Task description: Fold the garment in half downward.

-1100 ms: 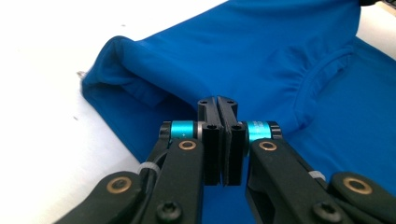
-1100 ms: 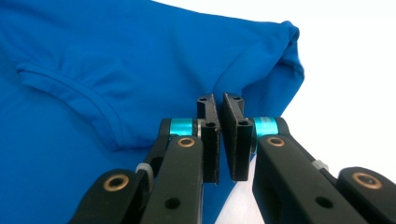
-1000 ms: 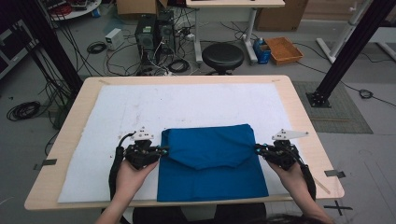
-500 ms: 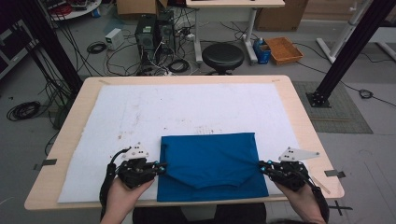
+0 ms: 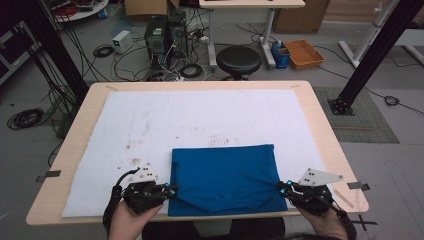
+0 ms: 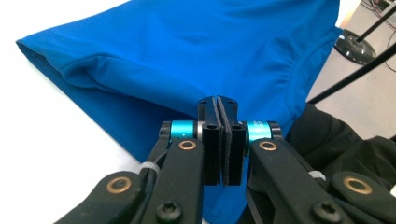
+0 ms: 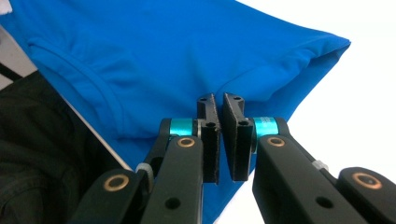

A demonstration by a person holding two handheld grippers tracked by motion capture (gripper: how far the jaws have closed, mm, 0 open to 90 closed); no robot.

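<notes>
your left gripper [image 5: 172,190] and right gripper [image 5: 281,189] are both clamped on the folded blue shirt [image 5: 225,175] at its opposite side edges.

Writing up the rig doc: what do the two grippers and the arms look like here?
Both grippers are black: the left gripper and right gripper each have two flat black jaws on black link arms with brass-coloured pivots and teal sleeves beside the jaws. White zip ties sit on the links. Each carries a grey three-cornered plate with dark holes. A black cable loops from the left one.
</notes>
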